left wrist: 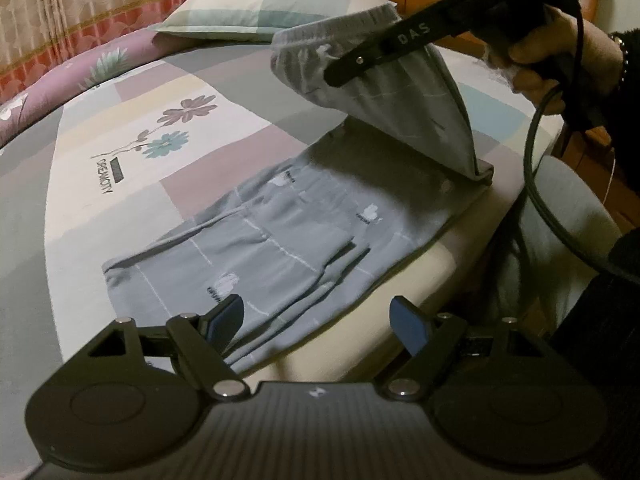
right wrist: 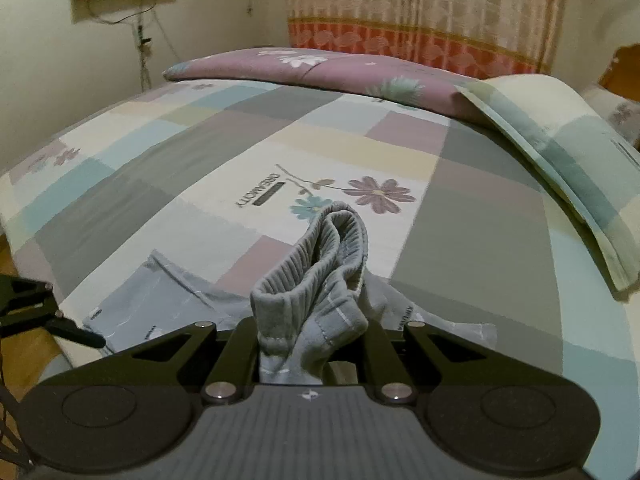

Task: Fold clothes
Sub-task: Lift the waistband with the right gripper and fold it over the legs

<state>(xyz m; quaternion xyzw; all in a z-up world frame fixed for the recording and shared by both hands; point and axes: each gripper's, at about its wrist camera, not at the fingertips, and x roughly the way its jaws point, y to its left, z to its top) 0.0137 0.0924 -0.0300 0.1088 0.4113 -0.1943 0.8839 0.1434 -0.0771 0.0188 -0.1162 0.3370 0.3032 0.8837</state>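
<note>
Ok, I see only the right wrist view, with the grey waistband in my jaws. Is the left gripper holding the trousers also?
Observer: No. The left gripper is open above the trousers, with nothing between its fingers.
Operator: Where does the cloth bend?
Observer: At a crease close to the near edge of the bed; the legs lie flat.
Operator: Is the waistband clear of them?
Observer: Yes, the right gripper holds the waistband up in the air, apart from the legs.
</note>
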